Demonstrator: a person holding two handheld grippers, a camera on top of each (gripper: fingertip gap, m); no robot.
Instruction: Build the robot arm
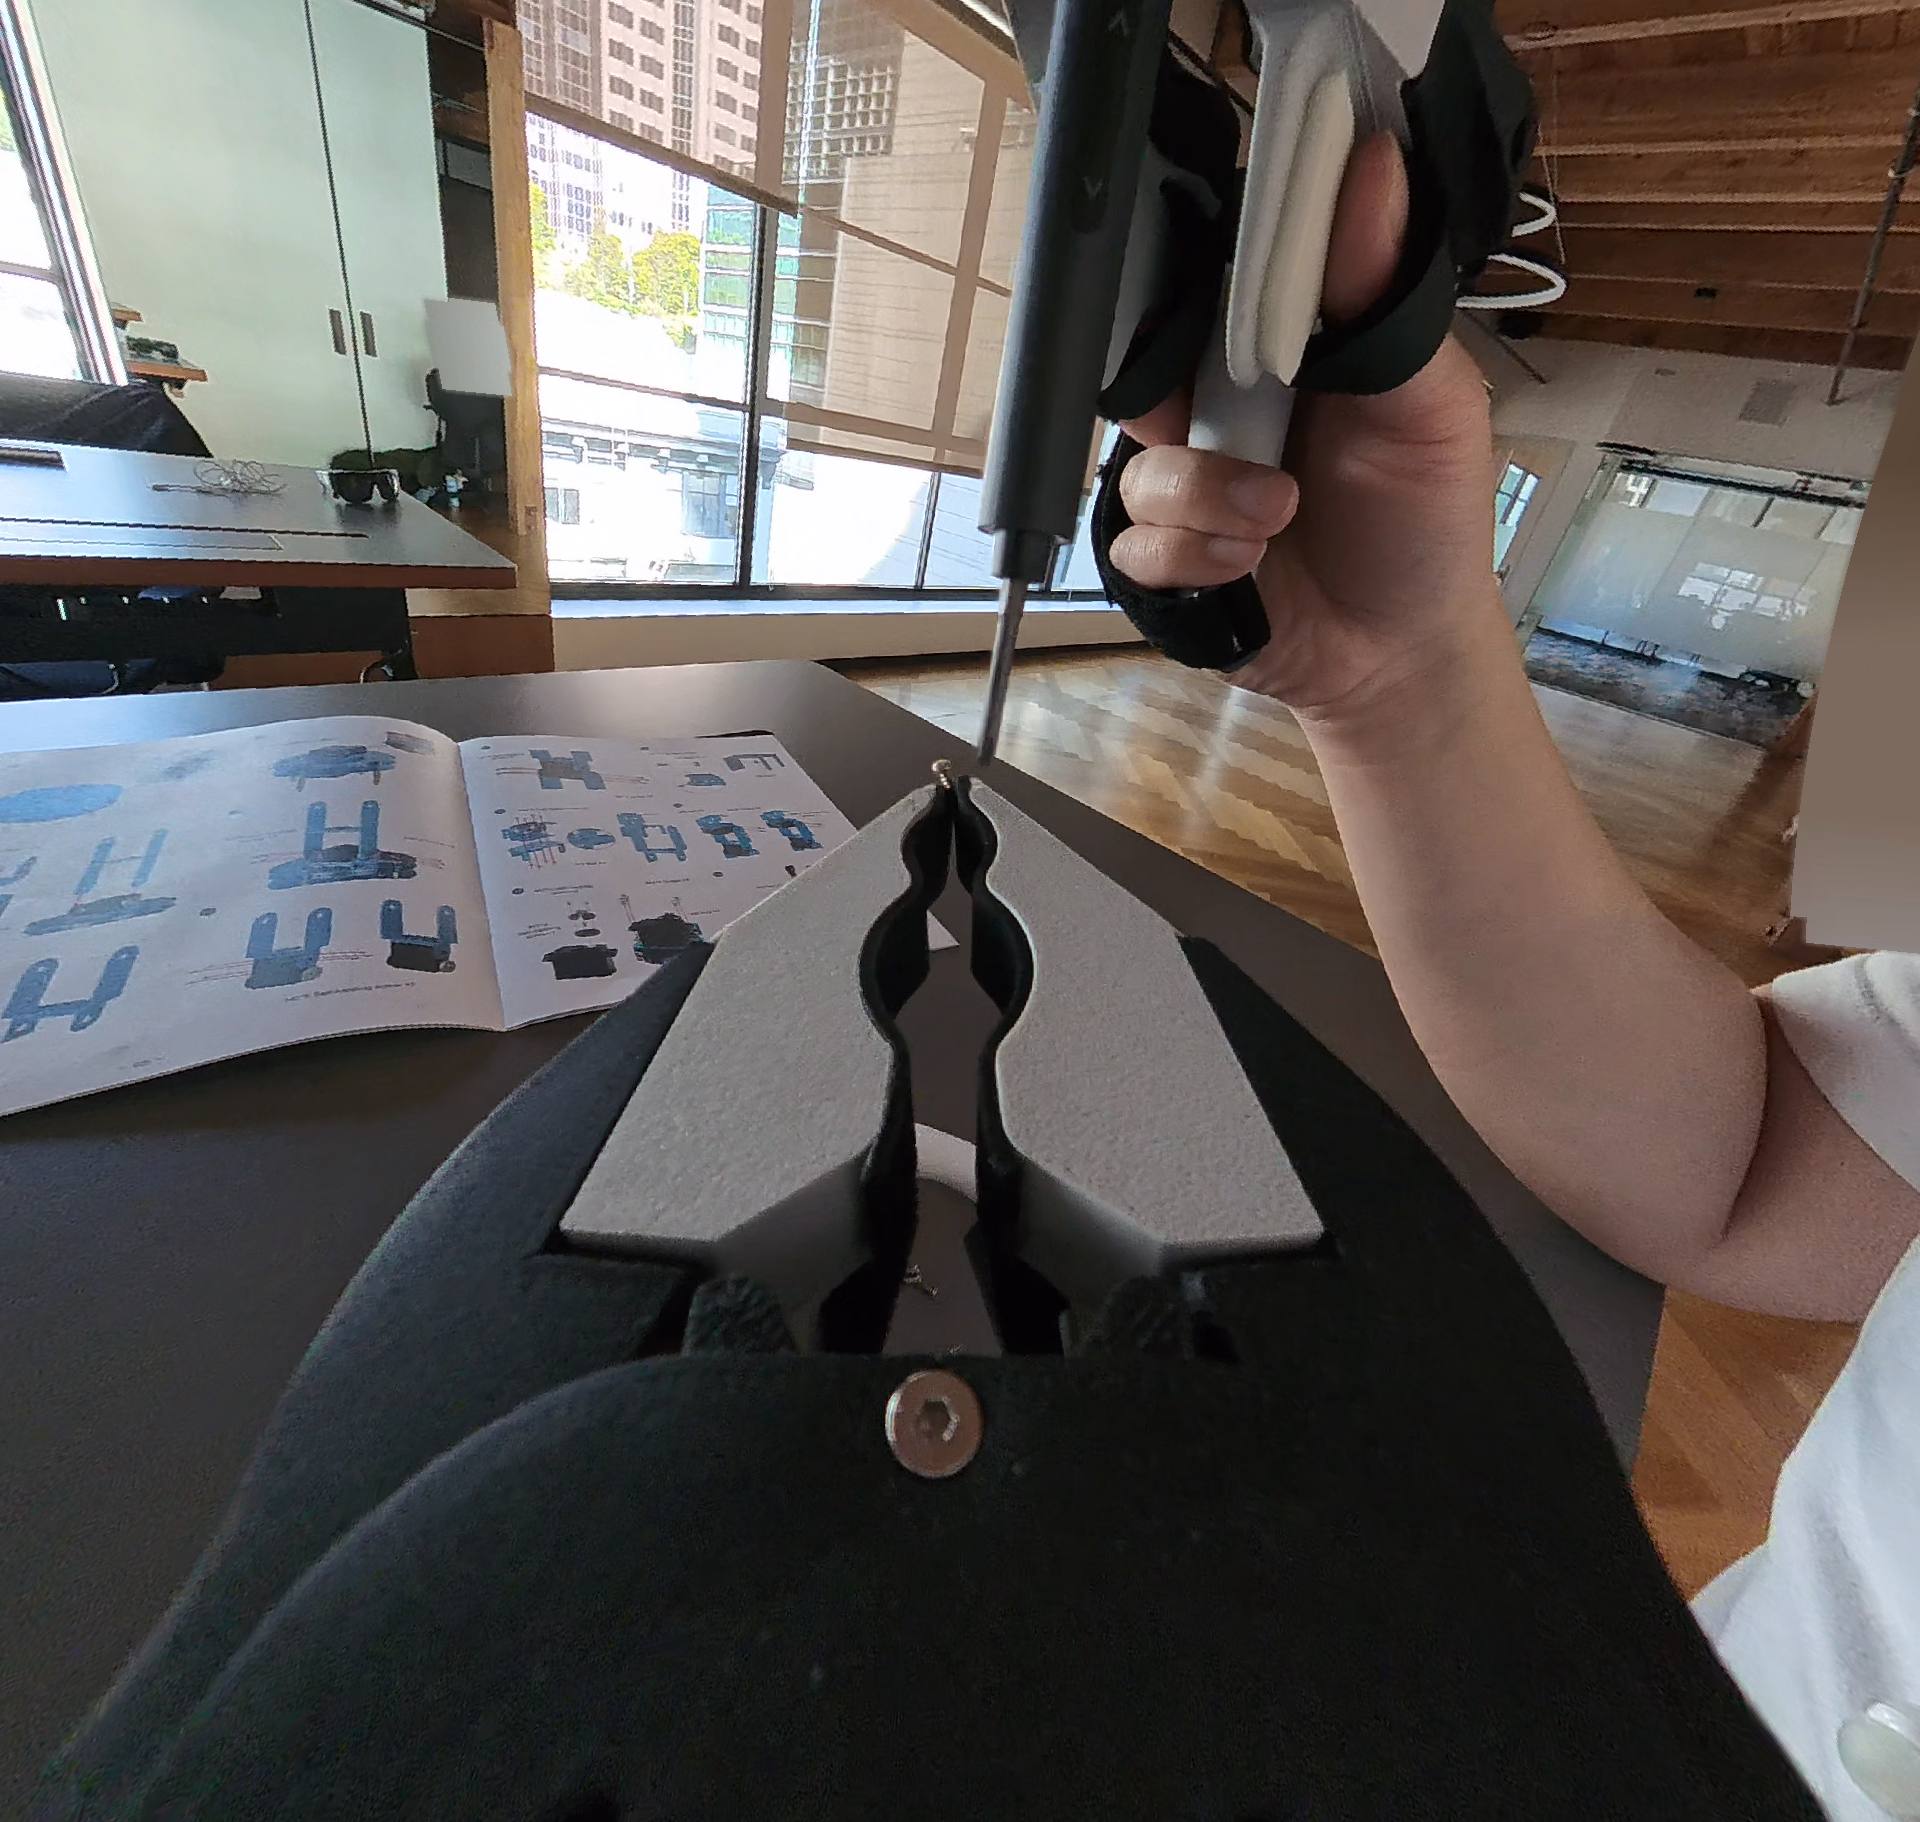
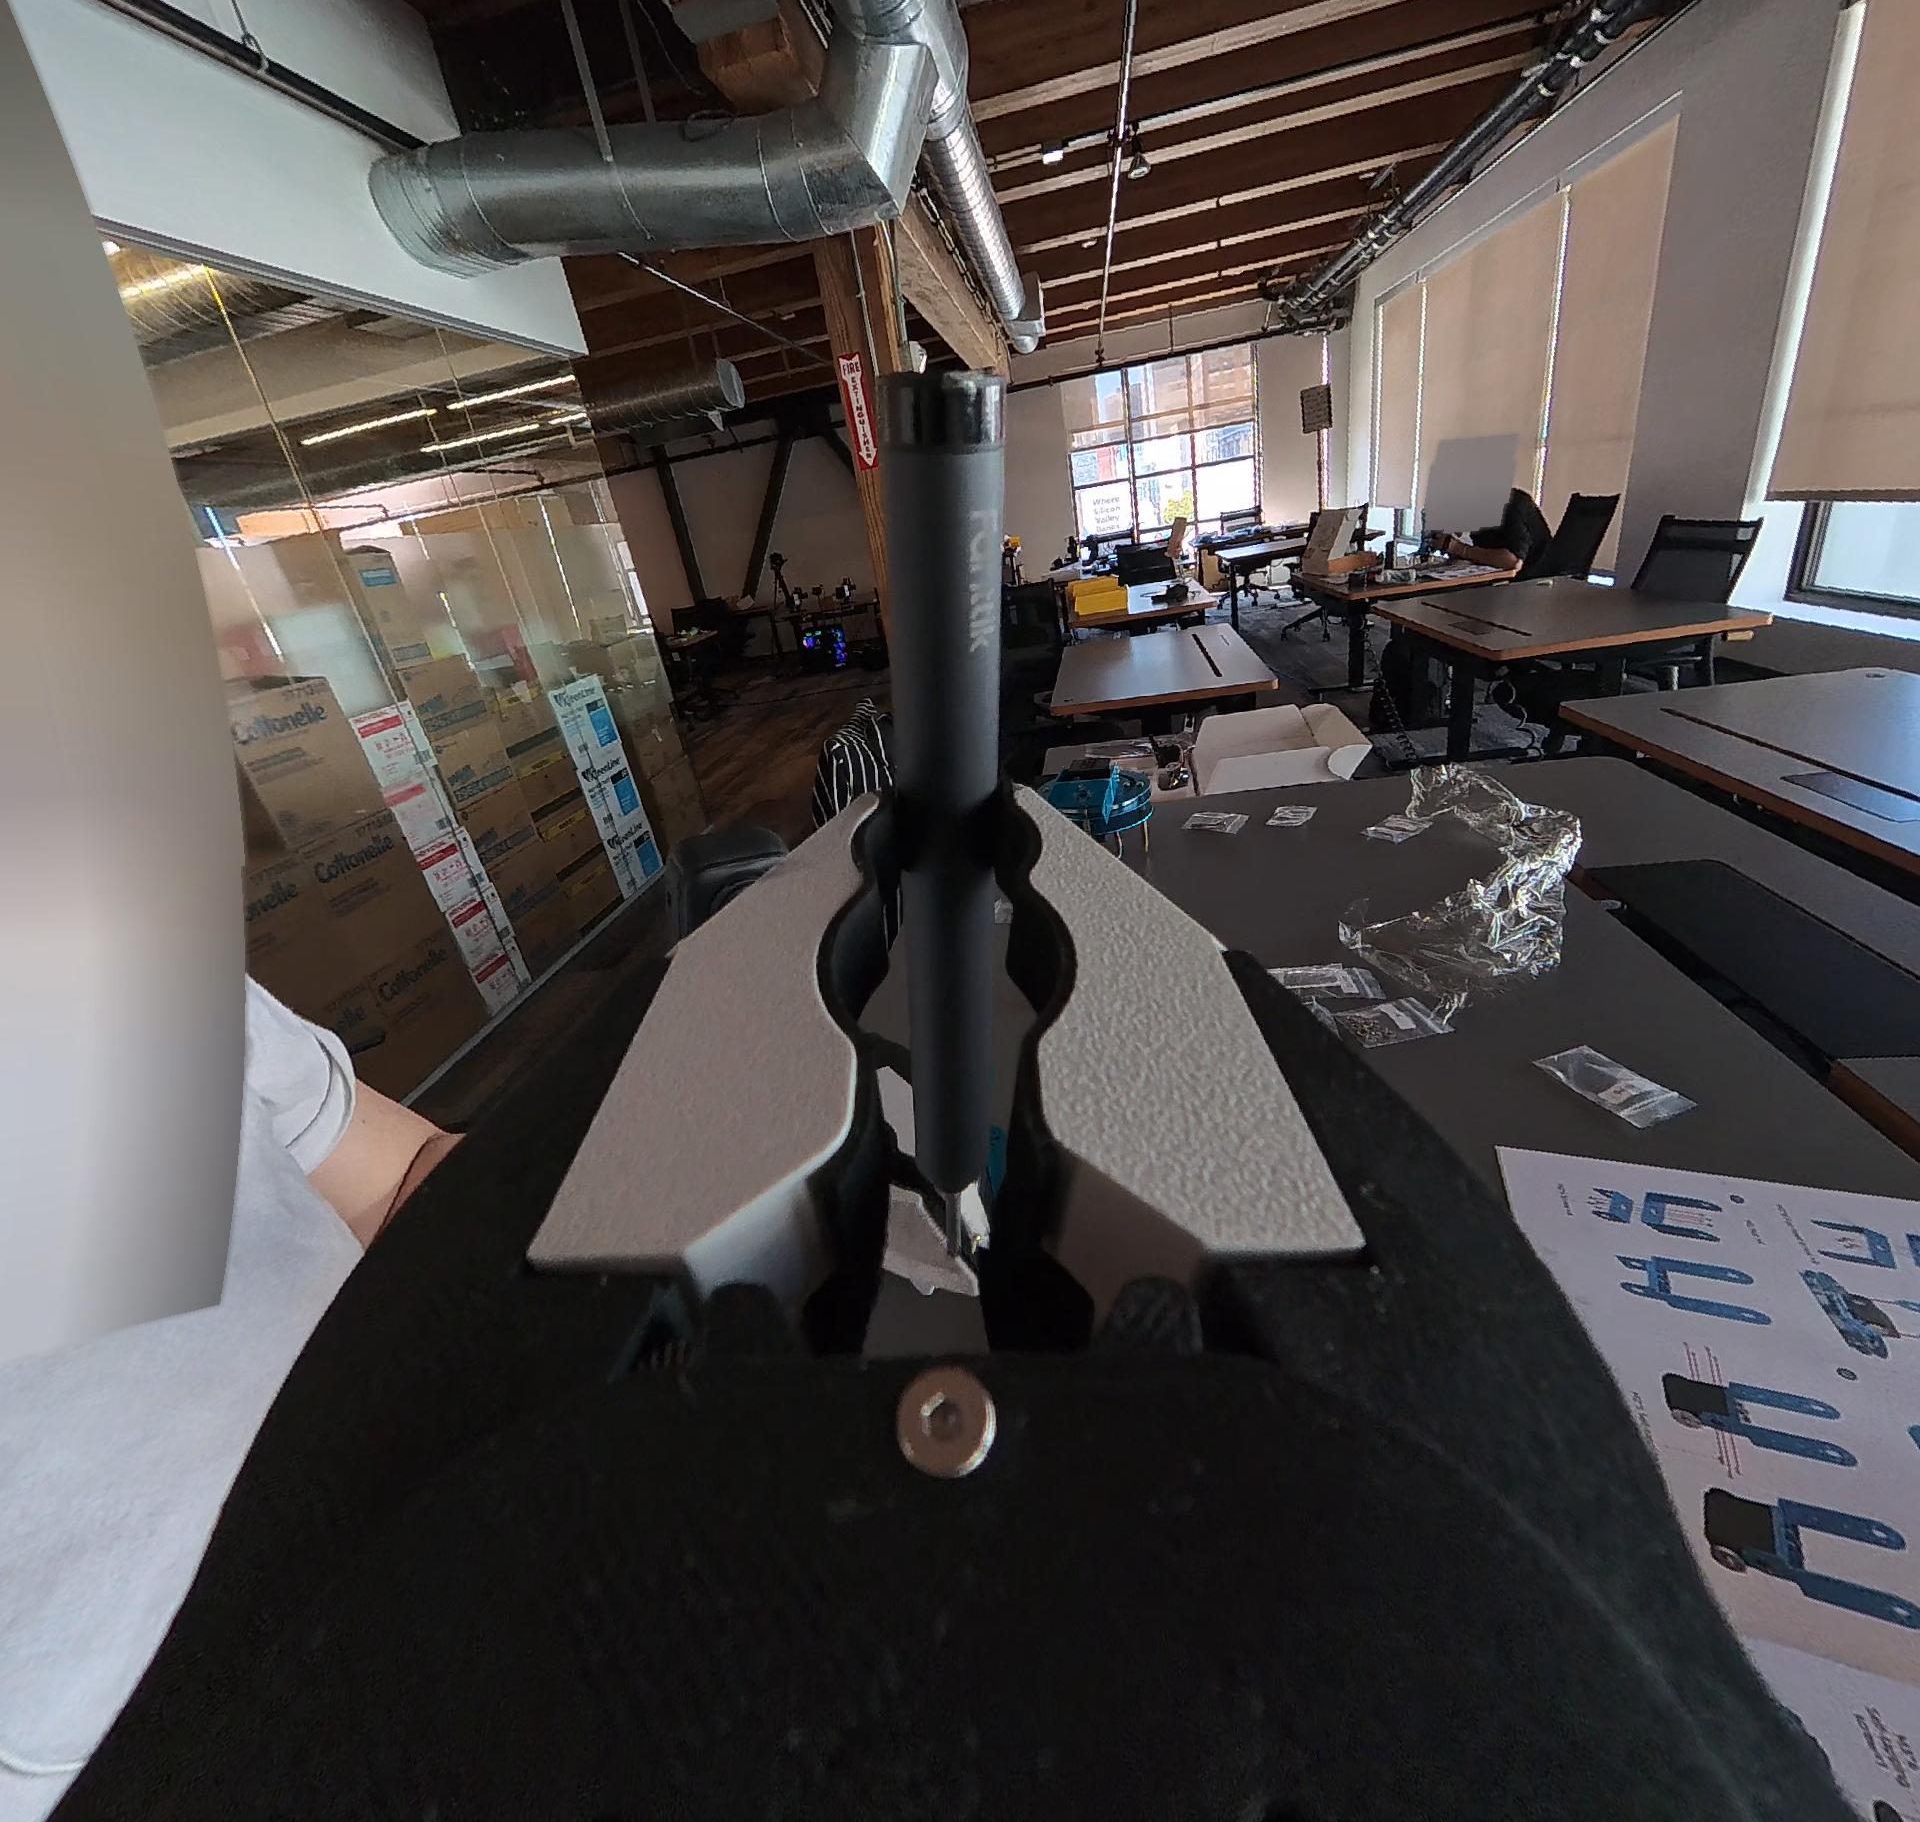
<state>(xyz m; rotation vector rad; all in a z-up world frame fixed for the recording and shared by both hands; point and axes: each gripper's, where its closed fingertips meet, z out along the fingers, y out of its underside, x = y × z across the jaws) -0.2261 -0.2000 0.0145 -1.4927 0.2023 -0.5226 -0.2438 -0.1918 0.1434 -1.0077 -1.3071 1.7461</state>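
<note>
We see a wood-ceilinged office with tall windows (image 1: 748, 318) above a dark table (image 1: 208, 1253) bearing an open booklet (image 1: 312, 889). Our right gripper (image 2: 940, 827) is clamped round a slim grey screwdriver (image 1: 1070, 245), its tip hanging just above a tiny screw (image 1: 943, 771). Our left gripper (image 1: 954, 798) pinches that screw upright between nearly closed fingertips, over the table's far edge.

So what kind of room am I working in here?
Likely an open-plan office used as a workshop: rows of desks with office chairs, exposed ceiling ducting, and an assembly booklet on the dark table.
</note>
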